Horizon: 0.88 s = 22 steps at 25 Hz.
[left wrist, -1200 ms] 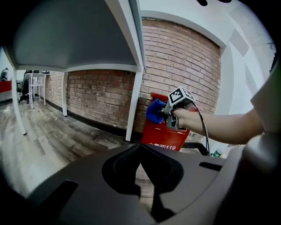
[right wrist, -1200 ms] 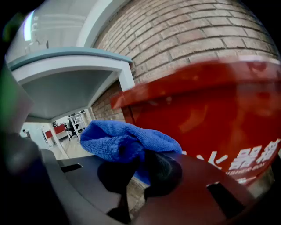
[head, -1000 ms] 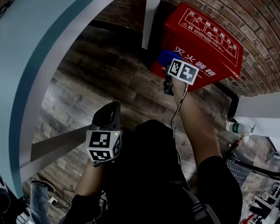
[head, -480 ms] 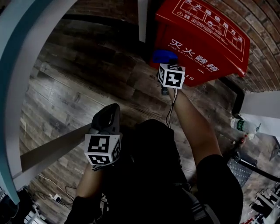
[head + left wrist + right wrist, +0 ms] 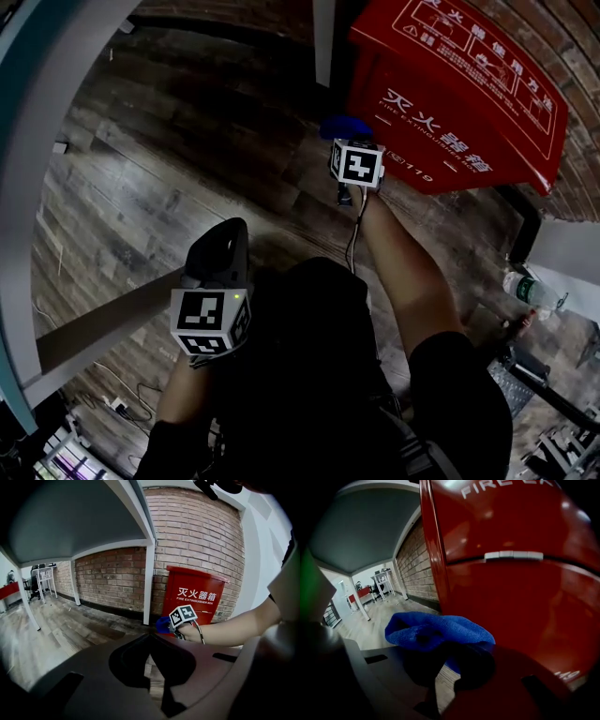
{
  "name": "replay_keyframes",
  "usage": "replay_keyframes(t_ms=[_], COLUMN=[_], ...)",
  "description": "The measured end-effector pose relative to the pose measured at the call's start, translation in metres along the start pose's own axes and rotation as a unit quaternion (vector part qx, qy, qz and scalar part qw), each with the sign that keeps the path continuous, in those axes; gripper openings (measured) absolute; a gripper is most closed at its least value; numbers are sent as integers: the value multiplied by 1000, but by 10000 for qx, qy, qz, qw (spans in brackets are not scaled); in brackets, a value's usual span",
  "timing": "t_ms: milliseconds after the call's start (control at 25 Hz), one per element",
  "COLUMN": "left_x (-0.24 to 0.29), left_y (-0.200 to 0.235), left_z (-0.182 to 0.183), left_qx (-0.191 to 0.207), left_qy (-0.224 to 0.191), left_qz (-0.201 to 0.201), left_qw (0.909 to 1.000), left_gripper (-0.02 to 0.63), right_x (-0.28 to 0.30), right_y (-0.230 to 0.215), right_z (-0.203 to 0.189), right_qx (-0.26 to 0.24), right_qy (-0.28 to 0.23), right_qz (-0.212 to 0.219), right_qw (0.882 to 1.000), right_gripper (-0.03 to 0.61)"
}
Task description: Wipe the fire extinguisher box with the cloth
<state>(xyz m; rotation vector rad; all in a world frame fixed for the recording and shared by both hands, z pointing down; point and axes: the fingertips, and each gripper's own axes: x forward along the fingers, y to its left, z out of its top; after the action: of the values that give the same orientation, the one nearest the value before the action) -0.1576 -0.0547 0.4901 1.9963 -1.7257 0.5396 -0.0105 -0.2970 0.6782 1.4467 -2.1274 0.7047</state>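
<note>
A red fire extinguisher box [image 5: 450,94] stands against the brick wall; it also fills the right gripper view [image 5: 511,573] and shows in the left gripper view [image 5: 194,597]. My right gripper [image 5: 345,141] is shut on a blue cloth [image 5: 436,632], held at the box's lower left front corner. The blue cloth [image 5: 345,126] peeks out above the marker cube. My left gripper [image 5: 220,258] hangs low over the wooden floor, well back from the box, jaws shut with nothing in them [image 5: 151,637].
A white post [image 5: 323,42] stands just left of the box. A white table leg and beam [image 5: 103,319] run along the left. A plastic bottle [image 5: 530,289] lies on the floor at right. Brick wall [image 5: 112,573] behind.
My right gripper with the cloth has slid left and down along the box's front to its lower left corner. The left gripper has barely moved.
</note>
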Motion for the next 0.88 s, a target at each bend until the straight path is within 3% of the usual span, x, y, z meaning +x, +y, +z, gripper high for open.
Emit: replay_keyframes(t_ms=[200, 400, 560, 720, 880], left_x=[2, 9, 18, 29, 35], left_y=[18, 24, 22, 15, 2], left_z=[4, -1, -7, -7, -3], left_qx=[-109, 78, 216, 269, 342], left_qy=[118, 392, 474, 498, 433], left_qz=[344, 492, 550, 377, 104], left_qw=[9993, 9980, 9971, 9977, 9984], left_gripper=[6, 6, 6, 6, 6], right_x=[40, 76, 88, 80, 62], right_y=[-10, -24, -42, -64, -84], right_z=[-46, -96, -119, -131, -138], right_qx=[407, 633, 1198, 2081, 1991], right_qy=[597, 1070, 1022, 969, 1205], right_qz=[-47, -76, -119, -195, -421], right_qw=[9974, 9922, 9875, 9731, 9716], right_gripper=[48, 48, 48, 48, 48])
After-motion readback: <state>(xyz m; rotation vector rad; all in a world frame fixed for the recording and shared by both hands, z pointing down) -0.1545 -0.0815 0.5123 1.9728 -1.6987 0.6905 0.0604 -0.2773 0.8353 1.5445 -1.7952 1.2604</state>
